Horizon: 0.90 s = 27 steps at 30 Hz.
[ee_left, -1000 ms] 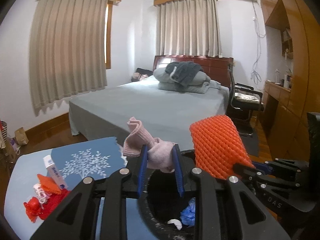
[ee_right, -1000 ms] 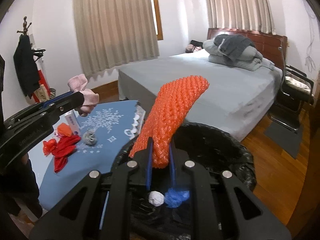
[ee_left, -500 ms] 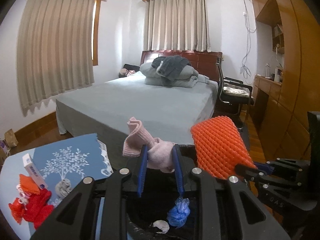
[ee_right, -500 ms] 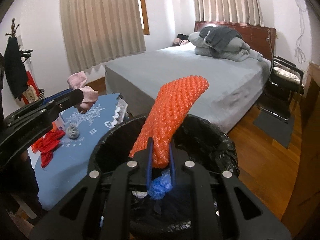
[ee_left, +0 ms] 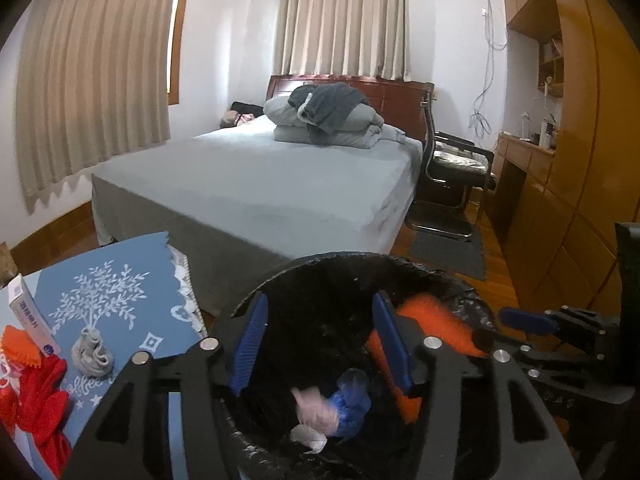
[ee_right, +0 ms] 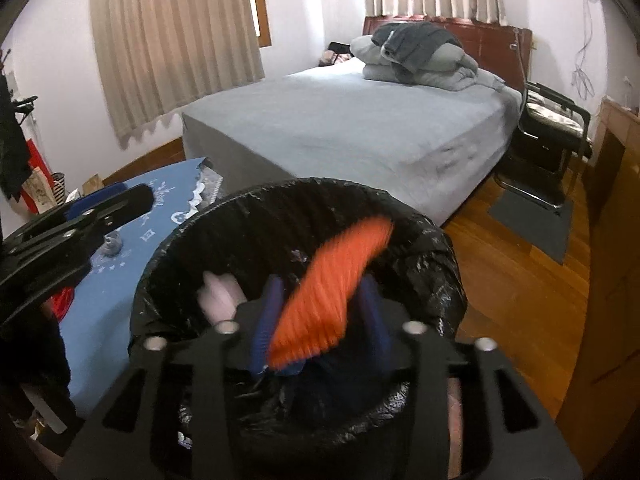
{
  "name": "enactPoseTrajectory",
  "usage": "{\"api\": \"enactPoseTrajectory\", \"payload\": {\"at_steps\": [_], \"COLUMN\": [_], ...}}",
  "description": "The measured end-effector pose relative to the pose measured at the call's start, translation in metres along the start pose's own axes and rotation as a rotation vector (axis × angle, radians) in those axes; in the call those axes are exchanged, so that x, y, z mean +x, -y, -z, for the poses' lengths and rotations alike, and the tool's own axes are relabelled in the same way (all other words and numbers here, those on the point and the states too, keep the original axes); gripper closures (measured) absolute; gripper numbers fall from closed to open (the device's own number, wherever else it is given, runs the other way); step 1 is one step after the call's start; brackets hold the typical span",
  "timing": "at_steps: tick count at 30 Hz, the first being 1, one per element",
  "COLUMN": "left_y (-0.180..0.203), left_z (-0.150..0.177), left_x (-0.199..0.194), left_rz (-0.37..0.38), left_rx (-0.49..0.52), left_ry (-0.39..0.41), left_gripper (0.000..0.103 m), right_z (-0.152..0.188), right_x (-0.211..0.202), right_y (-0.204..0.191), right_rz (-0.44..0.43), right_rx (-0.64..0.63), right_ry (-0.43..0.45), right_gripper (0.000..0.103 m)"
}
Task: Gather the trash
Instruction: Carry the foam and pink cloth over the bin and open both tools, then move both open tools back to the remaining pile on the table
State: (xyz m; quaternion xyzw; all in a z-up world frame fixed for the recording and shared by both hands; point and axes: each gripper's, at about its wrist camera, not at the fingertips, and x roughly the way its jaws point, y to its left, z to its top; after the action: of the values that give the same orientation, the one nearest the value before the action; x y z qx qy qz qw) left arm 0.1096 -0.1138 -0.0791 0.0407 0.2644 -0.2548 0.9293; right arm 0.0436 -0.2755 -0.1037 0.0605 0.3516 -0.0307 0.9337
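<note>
Hovering over the black-lined bin (ee_left: 352, 268), the left gripper (ee_left: 320, 344) has its jaws spread, a blurred pink rag (ee_left: 316, 408) lying inside below. Further right, the right gripper (ee_right: 320, 320) is parted too, with blurred orange foam netting (ee_right: 328, 292) between its pads, over the bin.

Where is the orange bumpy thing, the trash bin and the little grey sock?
orange foam net (ee_right: 328, 288), right wrist view, its middle.
trash bin (ee_right: 436, 236), right wrist view, far rim.
grey sock (ee_left: 91, 354), left wrist view, its bunched middle.
</note>
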Motion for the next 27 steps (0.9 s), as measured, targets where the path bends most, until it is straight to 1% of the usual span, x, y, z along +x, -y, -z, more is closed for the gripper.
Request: {"api": "enactPoseTrajectory", "payload": {"at_steps": [1,2,3,4,6,10,14,18,21,27], "left_y": [-0.002,-0.005,-0.012,-0.015,-0.028,-0.053,-0.077,-0.098,-0.114,-0.145], "left_z": [0.000,0.000,0.002,0.003,0.006,0.011,0.016,0.022,0.028,0.043], "left_x": [-0.002,-0.004,-0.009,-0.012,-0.020,-0.035,-0.052,-0.069,-0.080,-0.099], "left_rz": [-0.010,-0.023,-0.044,-0.057,-0.099,-0.172,-0.243,-0.307,-0.354,-0.440], "left_rx": [-0.002,-0.005,-0.011,-0.015,-0.025,-0.055,-0.078,-0.099,-0.111,-0.140], "left_ry": [0.002,0.007,0.015,0.017,0.024,0.033,0.047,0.059,0.068,0.063], "left_gripper": [0.045,0.043,0.041,0.037,0.034,0.027,0.023,0.022,0.021,0.021], "right_z": [0.002,0.002,0.001,0.001,-0.001,-0.006,-0.013,-0.019,-0.025,-0.037], "right_x": [-0.001,-0.002,-0.004,-0.005,-0.008,-0.011,-0.010,-0.004,0.003,0.018], "right_y": [-0.001,-0.002,-0.004,-0.005,-0.010,-0.019,-0.037,-0.060,-0.085,-0.129], "right_rz": [0.003,0.009,0.016,0.017,0.013,-0.015,-0.055,-0.097,-0.139,-0.207], "right_rx": [0.002,0.002,0.001,0.001,0.000,-0.003,-0.018,-0.035,-0.060,-0.100], "right_ry": [0.003,0.009,0.022,0.032,0.050,0.066,0.078,0.084,0.088,0.094], "right_gripper": [0.034,0.028,0.019,0.014,0.010,0.007,0.007,0.007,0.007,0.007]}}
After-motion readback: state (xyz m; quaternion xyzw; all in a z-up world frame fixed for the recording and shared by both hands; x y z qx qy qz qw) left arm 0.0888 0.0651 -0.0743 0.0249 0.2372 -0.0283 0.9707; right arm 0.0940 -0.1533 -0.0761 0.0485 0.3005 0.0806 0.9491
